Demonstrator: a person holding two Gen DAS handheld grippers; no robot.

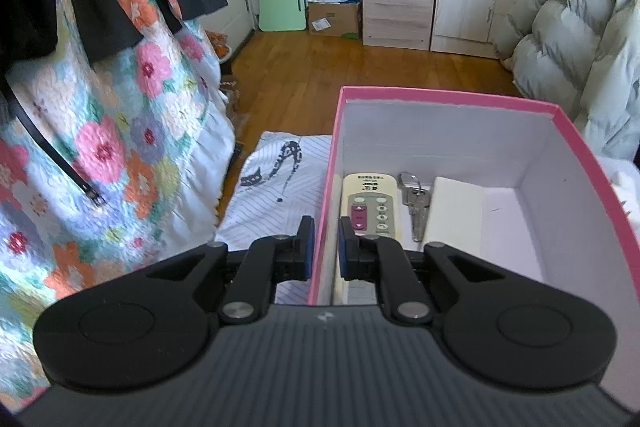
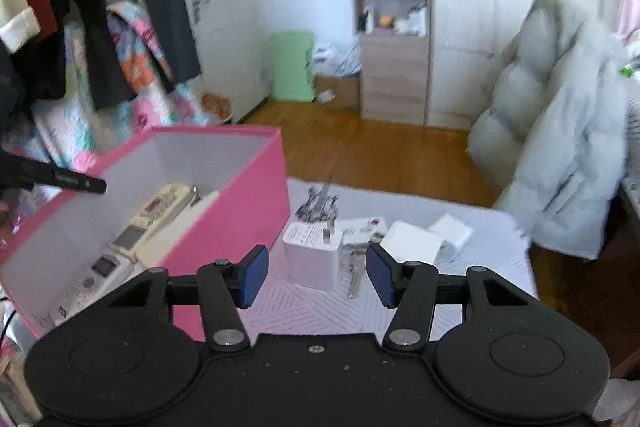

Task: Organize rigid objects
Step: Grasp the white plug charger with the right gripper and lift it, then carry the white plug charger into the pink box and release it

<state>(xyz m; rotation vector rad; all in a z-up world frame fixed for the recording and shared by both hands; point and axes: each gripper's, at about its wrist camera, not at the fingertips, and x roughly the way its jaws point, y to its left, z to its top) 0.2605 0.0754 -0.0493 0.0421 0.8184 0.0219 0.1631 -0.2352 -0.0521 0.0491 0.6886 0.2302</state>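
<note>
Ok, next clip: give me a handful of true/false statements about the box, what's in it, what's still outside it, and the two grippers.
1. The left gripper is clamped on a side wall of the pink box. True.
2. The right gripper holds a key. False: its jaws are apart with nothing between the pads; a key lies on the cloth beyond them.
3. A remote control lies inside the box. True.
4. The box is empty apart from the remote. False: keys and a cream block lie beside it.
5. A white plug adapter stands outside the box on the patterned cloth. True.
</note>
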